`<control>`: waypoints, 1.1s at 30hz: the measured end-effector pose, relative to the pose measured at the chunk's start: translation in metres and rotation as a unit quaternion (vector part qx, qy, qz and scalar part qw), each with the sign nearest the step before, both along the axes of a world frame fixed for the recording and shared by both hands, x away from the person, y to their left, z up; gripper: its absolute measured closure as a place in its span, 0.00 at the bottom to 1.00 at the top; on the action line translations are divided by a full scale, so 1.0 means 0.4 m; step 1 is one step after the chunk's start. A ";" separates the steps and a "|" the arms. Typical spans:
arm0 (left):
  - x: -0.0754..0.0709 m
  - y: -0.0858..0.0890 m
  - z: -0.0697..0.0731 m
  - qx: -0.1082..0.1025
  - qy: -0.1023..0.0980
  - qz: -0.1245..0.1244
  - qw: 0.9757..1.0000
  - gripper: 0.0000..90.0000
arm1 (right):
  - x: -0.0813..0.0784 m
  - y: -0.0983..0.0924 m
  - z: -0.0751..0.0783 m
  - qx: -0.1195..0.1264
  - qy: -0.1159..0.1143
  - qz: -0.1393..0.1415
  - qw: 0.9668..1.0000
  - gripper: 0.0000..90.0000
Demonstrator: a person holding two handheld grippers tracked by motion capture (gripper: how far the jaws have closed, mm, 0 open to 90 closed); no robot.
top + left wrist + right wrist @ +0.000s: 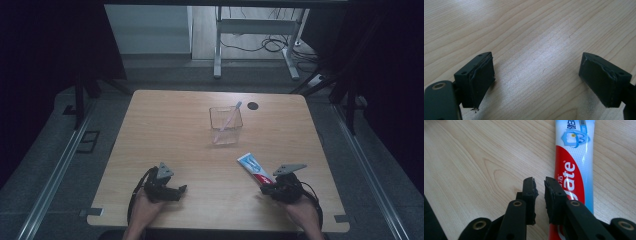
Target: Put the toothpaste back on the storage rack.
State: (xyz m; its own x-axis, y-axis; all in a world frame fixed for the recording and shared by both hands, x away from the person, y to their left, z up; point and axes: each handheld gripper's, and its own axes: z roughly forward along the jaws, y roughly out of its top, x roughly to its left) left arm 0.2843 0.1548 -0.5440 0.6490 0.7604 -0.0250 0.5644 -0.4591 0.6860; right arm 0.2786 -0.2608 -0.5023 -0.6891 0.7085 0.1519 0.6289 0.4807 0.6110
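Pale wood-grain desk (175, 140); red, white and blue toothpaste tube (574, 162) beside the black right claw (539, 183); clear cup (226, 125).

Black two-jaw grippers (176, 191), grey three-cornered top plates, brass-ringed pivots, frayed jaw pads

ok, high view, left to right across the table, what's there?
left claw → clear cup with a toothbrush in it → toothpaste tube → right claw
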 end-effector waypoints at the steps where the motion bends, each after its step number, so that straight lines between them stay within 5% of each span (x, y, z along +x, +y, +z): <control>1: 0.000 0.000 0.000 0.000 0.000 0.000 1.000 0.14 | -0.001 0.001 0.002 -0.001 0.000 0.000 1.000 0.84; 8: 0.000 0.001 0.000 0.001 0.001 -0.001 1.000 0.14 | 0.005 -0.004 0.034 -0.012 -0.011 -0.009 1.000 0.70; 16: 0.000 0.000 0.000 0.001 0.000 -0.001 1.000 0.14 | 0.033 -0.022 0.055 -0.042 0.012 -0.019 0.999 0.54; 25: 0.000 0.000 0.000 0.001 0.000 -0.001 1.000 0.14 | 0.074 -0.002 0.030 -0.087 0.041 -0.010 0.995 0.49; 33: 0.000 0.000 0.000 0.000 0.000 -0.001 1.000 0.15 | 0.108 0.041 0.015 -0.138 0.057 0.001 0.989 0.48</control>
